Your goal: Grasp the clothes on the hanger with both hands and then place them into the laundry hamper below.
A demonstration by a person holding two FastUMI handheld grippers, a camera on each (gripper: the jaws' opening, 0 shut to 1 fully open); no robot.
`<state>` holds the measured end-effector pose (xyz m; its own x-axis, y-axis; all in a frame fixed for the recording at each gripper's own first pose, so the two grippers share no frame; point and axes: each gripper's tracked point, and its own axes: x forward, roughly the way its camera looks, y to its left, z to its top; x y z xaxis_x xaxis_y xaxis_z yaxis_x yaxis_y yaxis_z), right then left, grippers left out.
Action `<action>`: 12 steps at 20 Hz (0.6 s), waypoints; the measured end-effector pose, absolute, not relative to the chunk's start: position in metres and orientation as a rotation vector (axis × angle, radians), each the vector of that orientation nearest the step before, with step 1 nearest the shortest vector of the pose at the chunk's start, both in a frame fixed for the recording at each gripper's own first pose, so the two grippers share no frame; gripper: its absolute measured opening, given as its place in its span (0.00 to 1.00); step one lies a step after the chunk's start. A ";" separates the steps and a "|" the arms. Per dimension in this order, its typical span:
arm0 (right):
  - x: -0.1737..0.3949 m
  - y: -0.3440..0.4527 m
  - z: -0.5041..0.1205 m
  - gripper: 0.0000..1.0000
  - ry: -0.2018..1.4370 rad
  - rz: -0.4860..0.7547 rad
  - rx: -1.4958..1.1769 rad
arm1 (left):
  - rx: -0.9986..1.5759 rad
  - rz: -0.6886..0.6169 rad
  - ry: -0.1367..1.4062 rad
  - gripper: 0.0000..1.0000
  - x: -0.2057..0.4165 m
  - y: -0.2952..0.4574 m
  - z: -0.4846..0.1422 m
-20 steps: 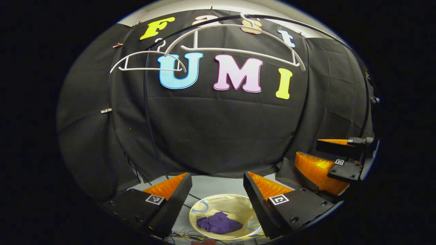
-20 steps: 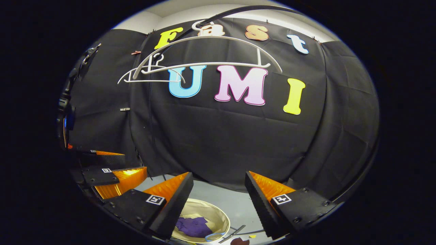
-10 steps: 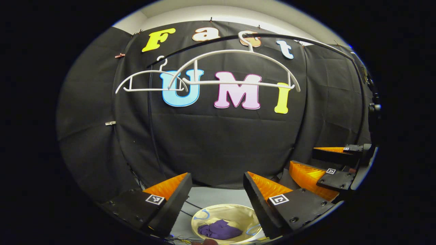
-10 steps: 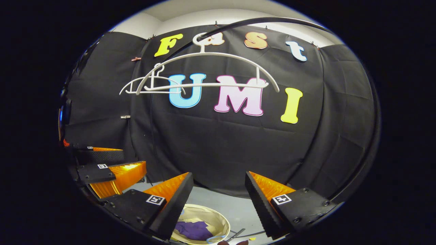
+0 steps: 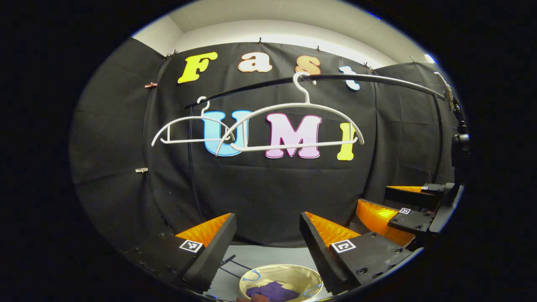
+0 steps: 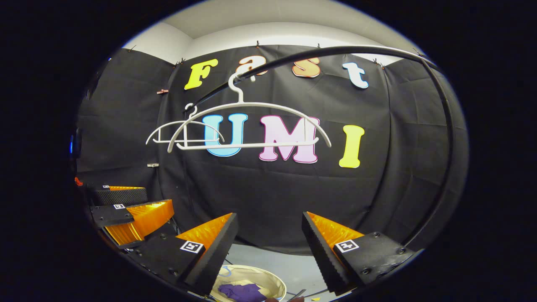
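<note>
Rail [image 5: 260, 86]: dark, carries two bare white hangers [image 5: 289, 126]
Left gripper [image 5: 268, 235]: fingers spread, nothing between
Hamper [image 5: 310, 279]: below, purple garment [image 5: 272, 290] inside
Right gripper [image 5: 388, 201]: at right edge, fingers parted

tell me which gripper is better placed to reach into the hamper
Left gripper, probably: the hamper with the purple cloth lies between its open fingers; the right gripper sees it off under one finger.

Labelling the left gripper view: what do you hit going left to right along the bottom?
Left gripper's left finger → hamper with the purple cloth in it → its right finger → right gripper, both open.
</note>
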<state>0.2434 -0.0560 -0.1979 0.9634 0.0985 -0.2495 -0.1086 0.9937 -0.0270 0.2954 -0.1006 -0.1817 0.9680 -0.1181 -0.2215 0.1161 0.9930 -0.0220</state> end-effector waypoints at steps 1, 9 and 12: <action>0.244 -0.056 -0.190 0.98 0.236 0.106 -0.046 | -0.008 -0.118 0.212 0.96 0.294 -0.101 -0.174; 0.250 -0.049 -0.128 0.98 0.124 0.113 -0.060 | -0.003 -0.112 0.114 0.93 0.289 -0.101 -0.115; 0.250 -0.048 -0.117 0.98 0.118 0.109 -0.055 | -0.016 -0.114 0.068 0.93 0.288 -0.102 -0.090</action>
